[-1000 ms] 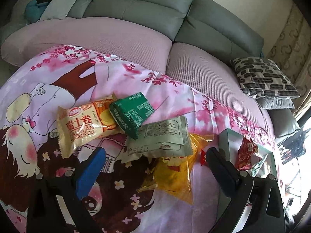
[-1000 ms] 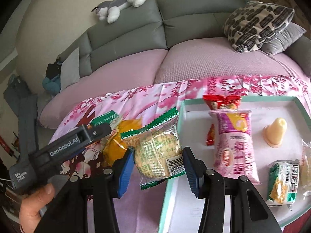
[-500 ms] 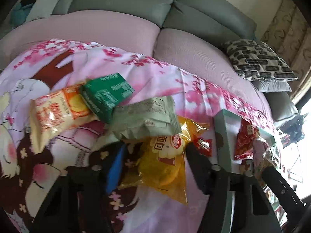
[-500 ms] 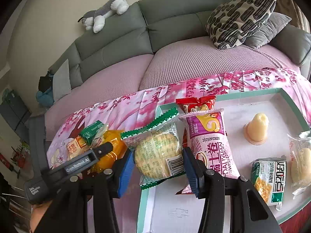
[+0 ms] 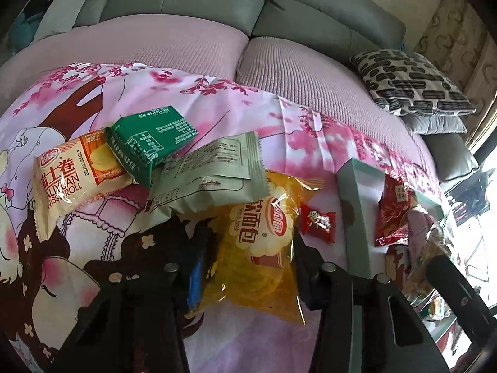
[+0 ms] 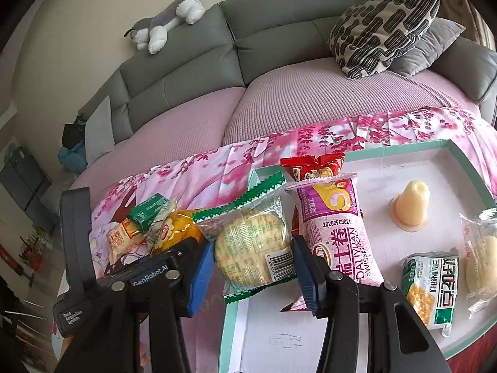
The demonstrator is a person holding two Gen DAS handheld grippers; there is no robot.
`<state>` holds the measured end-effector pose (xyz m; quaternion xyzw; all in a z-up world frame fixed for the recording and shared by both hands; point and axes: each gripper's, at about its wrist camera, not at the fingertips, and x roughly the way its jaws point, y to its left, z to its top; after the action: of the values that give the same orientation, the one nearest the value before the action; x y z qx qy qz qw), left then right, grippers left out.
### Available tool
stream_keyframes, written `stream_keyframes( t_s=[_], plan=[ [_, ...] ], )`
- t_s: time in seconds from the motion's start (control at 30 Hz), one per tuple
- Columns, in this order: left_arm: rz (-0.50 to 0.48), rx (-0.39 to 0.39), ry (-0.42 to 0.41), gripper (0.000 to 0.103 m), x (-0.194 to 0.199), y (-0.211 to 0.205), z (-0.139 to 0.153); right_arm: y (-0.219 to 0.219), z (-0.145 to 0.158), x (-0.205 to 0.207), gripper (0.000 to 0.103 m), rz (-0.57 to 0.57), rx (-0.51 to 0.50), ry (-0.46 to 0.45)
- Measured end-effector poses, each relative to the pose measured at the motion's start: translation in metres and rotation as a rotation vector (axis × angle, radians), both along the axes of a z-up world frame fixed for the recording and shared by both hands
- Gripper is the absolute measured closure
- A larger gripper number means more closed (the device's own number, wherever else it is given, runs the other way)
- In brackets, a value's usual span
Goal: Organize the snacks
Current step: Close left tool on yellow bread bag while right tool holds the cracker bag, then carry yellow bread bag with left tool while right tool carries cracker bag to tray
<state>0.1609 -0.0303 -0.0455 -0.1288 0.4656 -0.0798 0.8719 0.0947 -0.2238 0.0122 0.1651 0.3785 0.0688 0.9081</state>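
Note:
On the pink cartoon cloth lies a yellow bread packet (image 5: 264, 217). My left gripper (image 5: 251, 248) has its jaws closing on this packet, and both pads press its sides. Behind it lie a pale green packet (image 5: 211, 174), a dark green packet (image 5: 149, 143) and an orange Swiss roll packet (image 5: 71, 180). My right gripper (image 6: 253, 264) is shut on a clear, green-edged cracker packet (image 6: 251, 248), held over the left wall of the teal-rimmed white tray (image 6: 403, 147). The tray holds a pink Swiss roll packet (image 6: 335, 233), a jelly cup (image 6: 411, 205) and a corn snack packet (image 6: 428, 289).
A small red candy (image 5: 318, 222) lies between the yellow packet and the tray wall (image 5: 354, 192). A red packet (image 6: 313, 168) leans on the tray's far corner. Behind the cloth is a grey and pink sofa (image 6: 279, 99) with a patterned cushion (image 6: 382, 31) and a plush toy (image 6: 167, 21).
My left gripper came down and forward over the yellow bread packet, and its wide-open jaws closed onto it. The right gripper kept its hold on the cracker packet and barely moved.

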Motion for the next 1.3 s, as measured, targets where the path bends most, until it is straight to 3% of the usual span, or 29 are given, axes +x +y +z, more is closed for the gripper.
stream_keyframes(
  t_s=[0.13,0.7,1.3],
  plan=[
    [0.000,-0.071,-0.017,0.058,-0.002,0.004,0.007,-0.003,0.003,-0.002,0.050,-0.003,0.009,-0.010],
    [0.018,-0.073,-0.155,0.061,-0.020,0.012,0.056,-0.008,0.008,-0.004,0.050,-0.002,0.026,-0.028],
    [0.039,-0.060,-0.208,0.061,-0.028,0.015,0.076,-0.009,0.008,-0.003,0.050,-0.002,0.036,-0.028]
  ],
)
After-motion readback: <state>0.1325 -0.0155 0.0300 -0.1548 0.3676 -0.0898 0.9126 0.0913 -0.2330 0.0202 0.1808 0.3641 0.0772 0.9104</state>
